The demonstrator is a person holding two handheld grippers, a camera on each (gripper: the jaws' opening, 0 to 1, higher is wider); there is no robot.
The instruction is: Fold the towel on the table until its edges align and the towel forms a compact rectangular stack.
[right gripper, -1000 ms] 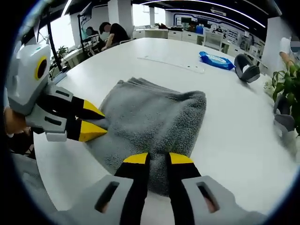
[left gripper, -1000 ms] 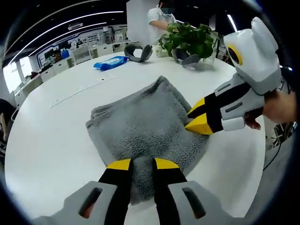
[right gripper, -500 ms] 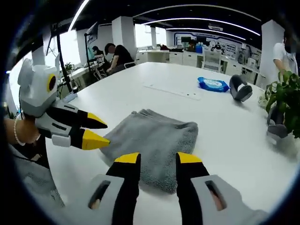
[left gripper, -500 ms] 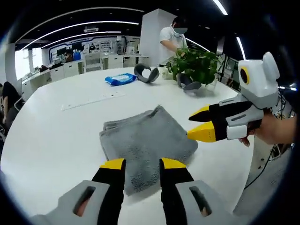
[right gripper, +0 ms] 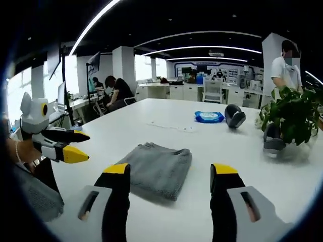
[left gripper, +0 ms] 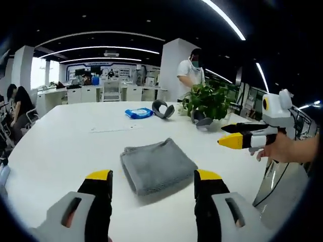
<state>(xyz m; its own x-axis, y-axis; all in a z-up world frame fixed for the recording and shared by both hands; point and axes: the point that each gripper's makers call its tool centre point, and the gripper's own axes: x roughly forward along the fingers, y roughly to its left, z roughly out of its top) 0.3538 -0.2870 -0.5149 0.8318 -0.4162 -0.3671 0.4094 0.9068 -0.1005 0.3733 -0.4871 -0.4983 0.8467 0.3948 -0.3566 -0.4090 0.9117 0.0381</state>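
Both tongs have drawn back and up from the towel and spread their jaws since the earlier frames. White bench (left gripper: 60,146), bearing all items. Grey towel (left gripper: 157,165), folded into a compact rectangle, lying flat near the bench's near edge, beyond and between the jaws of the left tongs (left gripper: 154,176), untouched. Right tongs (right gripper: 169,170), jaws wide apart, empty, towel ahead and apart. Potted plant (right gripper: 290,117), at the bench's far side. Blue packet (right gripper: 209,117), well beyond the towel.
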